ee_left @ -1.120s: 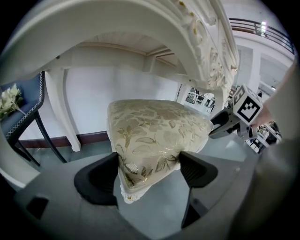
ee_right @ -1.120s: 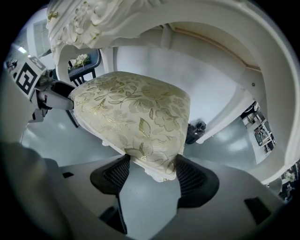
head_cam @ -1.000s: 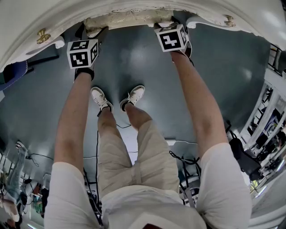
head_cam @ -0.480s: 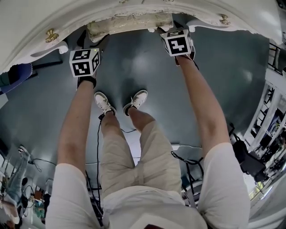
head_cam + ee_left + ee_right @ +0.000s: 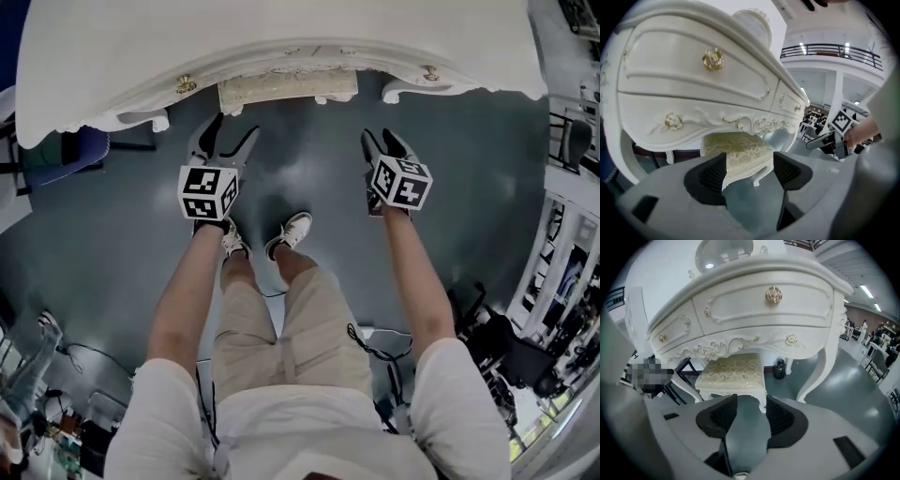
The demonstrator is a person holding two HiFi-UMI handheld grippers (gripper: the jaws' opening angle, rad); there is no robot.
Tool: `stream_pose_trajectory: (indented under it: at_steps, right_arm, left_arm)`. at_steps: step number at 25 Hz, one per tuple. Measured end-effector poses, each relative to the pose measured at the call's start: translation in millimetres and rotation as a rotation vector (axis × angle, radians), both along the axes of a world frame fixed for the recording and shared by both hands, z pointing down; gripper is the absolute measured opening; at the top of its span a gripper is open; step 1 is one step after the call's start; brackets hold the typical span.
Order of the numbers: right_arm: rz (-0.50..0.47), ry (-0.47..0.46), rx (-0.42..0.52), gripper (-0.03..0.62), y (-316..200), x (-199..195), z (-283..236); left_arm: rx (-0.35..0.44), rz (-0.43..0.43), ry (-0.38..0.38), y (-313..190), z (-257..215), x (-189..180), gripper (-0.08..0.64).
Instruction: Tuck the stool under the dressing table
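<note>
Stool (image 5: 286, 89) sits tucked under the dressing table (image 5: 281, 42), with only its near edge showing from above, so the task looks essentially done. At most a check of its alignment remains. Both grippers hang clear of it above the grey floor (image 5: 309, 178). The left gripper (image 5: 228, 133) has its 2 jaws moderately apart and closing on nothing. The right gripper (image 5: 382, 141) shows a narrower gap, also closing and empty. The stool lies ahead of both sets of fingertips, well apart and untouched.

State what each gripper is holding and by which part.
Nothing. The left gripper and right gripper are empty, jaws closing on air, clear of the stool.
</note>
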State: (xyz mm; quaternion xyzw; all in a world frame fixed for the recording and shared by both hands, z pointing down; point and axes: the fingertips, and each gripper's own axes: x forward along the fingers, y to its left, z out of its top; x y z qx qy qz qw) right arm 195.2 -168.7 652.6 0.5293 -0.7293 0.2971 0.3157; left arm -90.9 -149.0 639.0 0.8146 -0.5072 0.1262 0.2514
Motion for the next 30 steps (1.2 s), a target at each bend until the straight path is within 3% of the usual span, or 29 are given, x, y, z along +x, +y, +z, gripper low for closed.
stream_pose_trajectory:
  at_steps: [3, 7, 10, 12, 16, 21, 30]
  right_arm:
    - [0.045, -0.03, 0.019, 0.167, 24, -2, -32]
    - [0.048, -0.046, 0.043, 0.12, 50, -16, -71]
    - [0.047, -0.048, 0.074, 0.058, 69, -28, -110]
    - [0.059, -0.065, 0.094, 0.002, 83, -36, -138]
    - [0.076, -0.145, 0.142, 0.0, 98, -55, -192]
    - [0.051, -0.167, 0.205, 0.0, 114, -64, -243]
    - [0.101, -0.185, 0.292, 0.0, 162, -38, -323]
  left_arm:
    - [0.026, 0.016, 0.017, 11, -42, -5, 0.288]
    - [0.052, 0.081, 0.059, 25, -92, -7, 0.168]
    - [0.048, 0.113, 0.085, 40, -121, -10, 0.059]
    - [0.039, 0.146, 0.105, 54, -138, -5, 0.027]
    - [0.041, 0.176, 0.151, 70, -172, 9, 0.017]
    - [0.063, 0.125, 0.144, 77, -209, 3, 0.015]
    - [0.173, 0.105, 0.102, 99, -298, -17, 0.017]
